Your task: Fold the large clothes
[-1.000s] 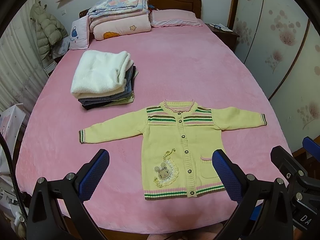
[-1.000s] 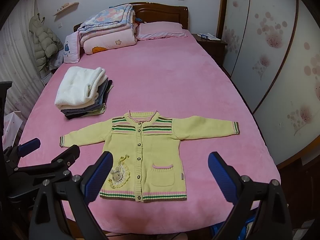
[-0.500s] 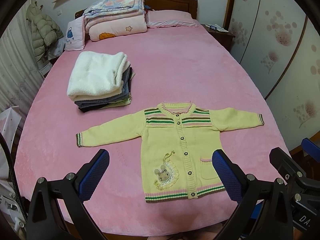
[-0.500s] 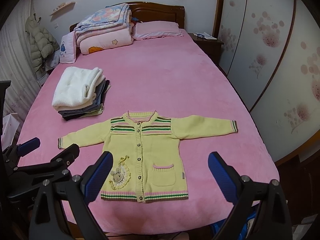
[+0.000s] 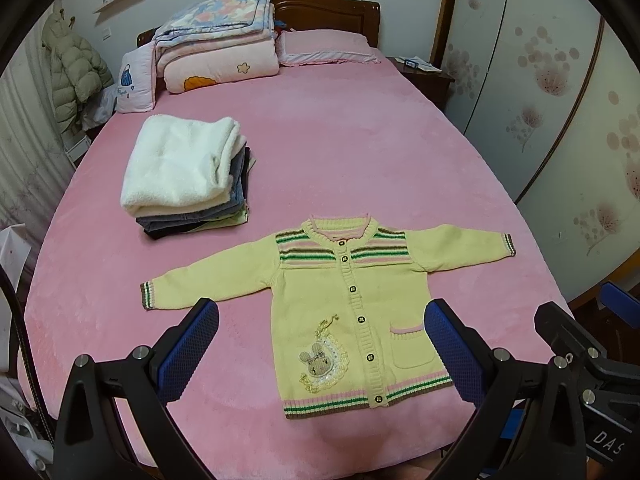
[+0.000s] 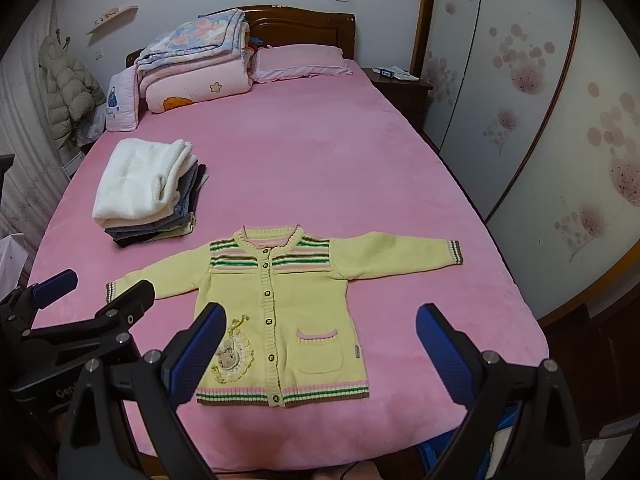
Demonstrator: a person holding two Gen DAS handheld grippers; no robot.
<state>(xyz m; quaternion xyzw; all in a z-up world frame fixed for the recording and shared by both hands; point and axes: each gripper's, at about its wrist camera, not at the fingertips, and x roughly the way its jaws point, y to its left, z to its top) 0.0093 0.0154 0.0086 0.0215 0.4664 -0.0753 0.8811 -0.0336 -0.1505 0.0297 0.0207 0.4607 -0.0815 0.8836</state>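
Yellow cardigan beyond spread left gripper.

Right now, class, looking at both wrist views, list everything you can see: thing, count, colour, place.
cardigan: one, yellow with striped yoke and hem, flat, buttoned, sleeves spread, near foot of bed
folded clothes stack: one, white fleece on top, grey and dark layers below, beyond the cardigan to its left
bed cover: one, pink, over whole bed
folded quilts: one pile, pink and blue, at headboard
pillow: one, pink, beside quilts
puffer jacket: one, olive, hanging at left wall
nightstand: one, dark wood, right of headboard
left gripper: one, black with blue pads, open, above bed
right gripper: one, same colours, open
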